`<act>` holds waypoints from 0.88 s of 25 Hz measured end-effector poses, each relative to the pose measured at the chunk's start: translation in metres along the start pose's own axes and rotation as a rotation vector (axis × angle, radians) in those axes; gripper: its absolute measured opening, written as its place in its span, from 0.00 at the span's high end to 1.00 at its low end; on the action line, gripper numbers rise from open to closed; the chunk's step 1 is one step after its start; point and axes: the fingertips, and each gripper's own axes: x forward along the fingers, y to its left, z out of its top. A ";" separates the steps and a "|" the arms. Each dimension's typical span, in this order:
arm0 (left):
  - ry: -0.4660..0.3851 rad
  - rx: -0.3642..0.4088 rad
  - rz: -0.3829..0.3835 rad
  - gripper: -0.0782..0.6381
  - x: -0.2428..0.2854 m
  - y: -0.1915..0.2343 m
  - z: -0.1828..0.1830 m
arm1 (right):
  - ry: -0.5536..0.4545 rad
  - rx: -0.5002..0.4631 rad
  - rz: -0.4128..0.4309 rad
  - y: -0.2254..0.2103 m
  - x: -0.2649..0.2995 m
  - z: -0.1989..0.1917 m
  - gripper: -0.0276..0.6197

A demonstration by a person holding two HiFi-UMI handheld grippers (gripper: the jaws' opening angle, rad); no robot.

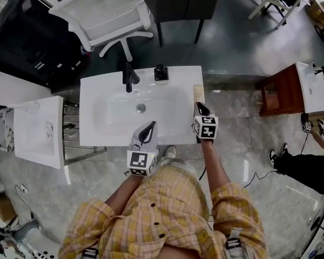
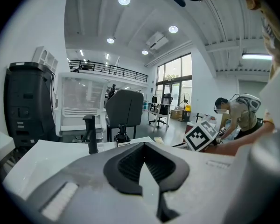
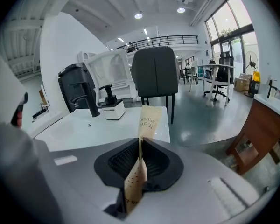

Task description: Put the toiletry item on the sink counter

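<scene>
task thing: the toothbrush packet (image 3: 149,119), a flat brown paper sleeve, stands on edge between the jaws of our right gripper (image 3: 140,148), with its printed end poking out ahead of the tips.
right gripper: narrow, with the pads pinched on the packet's two broad faces and only the thin sleeve between them.
left gripper: our left gripper (image 2: 144,164) has its jaws drawn together with nothing in them. it hangs to the left of the right gripper, over the near edge of the basin (image 1: 119,112).
counter: the sink counter (image 1: 191,75) stretches ahead and to the left of the right gripper. the packet's far end is over the flat strip to the right of the basin, near the counter's outer edge. we cannot tell whether it touches the surface yet.
ahead of the tips: the soap dispenser (image 3: 111,108) and the black faucet (image 3: 84,99) stand further ahead and to the left, well apart from the packet.
step in hand: we judge this to be the set-down — the packet is carried but not yet released.
how to do it well: we should roll the right gripper so the sleeve lies flat, since a thin packet left on edge would likely topple. we lower it onto the strip, a little inward of the outer edge, and part the jaws only once the counter bears it. then we back out along the jaw line so the pads do not drag it.
risk: if we let go too near the rim, the light sleeve could slip to the floor.
</scene>
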 end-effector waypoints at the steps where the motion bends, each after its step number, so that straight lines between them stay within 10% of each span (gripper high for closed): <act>1: 0.001 0.000 0.001 0.89 -0.001 0.000 0.000 | 0.009 -0.004 -0.006 -0.003 0.002 -0.002 0.91; 22: 0.019 -0.007 -0.001 0.89 0.000 -0.001 -0.006 | 0.080 -0.037 -0.029 -0.009 0.020 -0.019 0.89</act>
